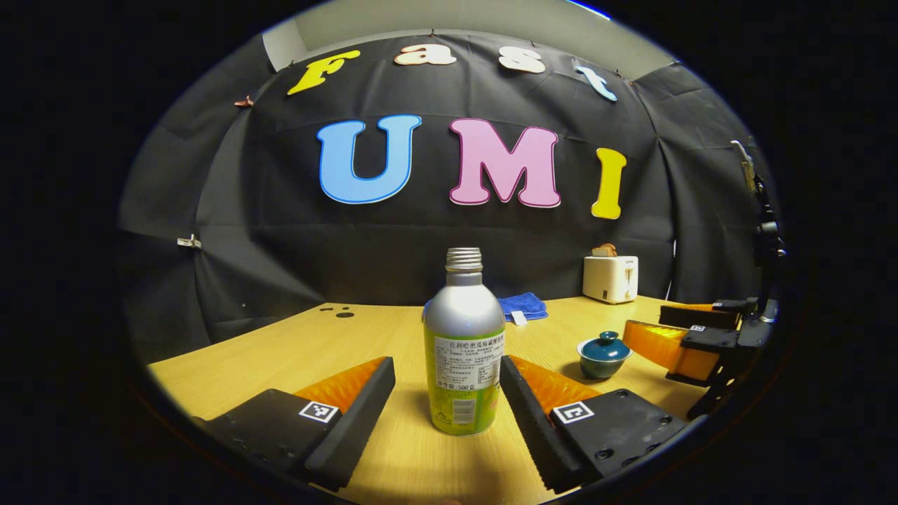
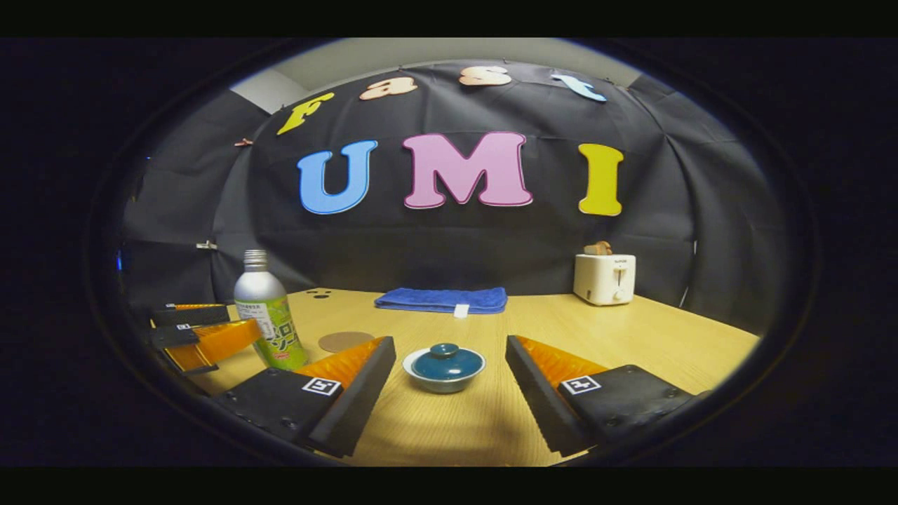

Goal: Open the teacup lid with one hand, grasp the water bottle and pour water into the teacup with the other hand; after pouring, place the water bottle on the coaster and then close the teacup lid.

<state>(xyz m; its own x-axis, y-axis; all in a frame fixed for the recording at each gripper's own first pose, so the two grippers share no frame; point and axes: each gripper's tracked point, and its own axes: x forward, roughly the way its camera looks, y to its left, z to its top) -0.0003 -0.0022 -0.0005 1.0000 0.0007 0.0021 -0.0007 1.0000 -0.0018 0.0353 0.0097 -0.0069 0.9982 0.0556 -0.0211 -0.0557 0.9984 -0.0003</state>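
Left gripper point(image 1: 447, 393), fingers spread wide, frames the water bottle point(image 1: 463, 351) that stands upright and uncapped on the wooden table point(image 1: 280, 351), the body between the fingers but untouched by either. Right gripper point(image 2: 449, 382), likewise spread, sits either side of the teacup point(image 2: 443, 368), whose dark domed lid point(image 2: 445, 360) is on, with nothing gripped.

Metal-bodied with a printed sleeve, the bottle looks stiff enough to take a firm squeeze, though its smooth round wall could slip or twist; the lower labelled body, level with the fingers now, appears the soundest hold, well below the narrow threaded neck. With no cap on, any tilt before it reaches the cup would likely spill. How full it is cannot be told.

Cup and lid look ceramic, hard, glossy and liable to chip; the small knob on top of the lid seems the only place to pinch, and a light one.

In the right gripper view a round coaster point(image 2: 345, 341) lies just behind the bottle. A folded blue cloth point(image 2: 442, 299) and a white toaster point(image 2: 604, 278) sit at the far edge of the table.
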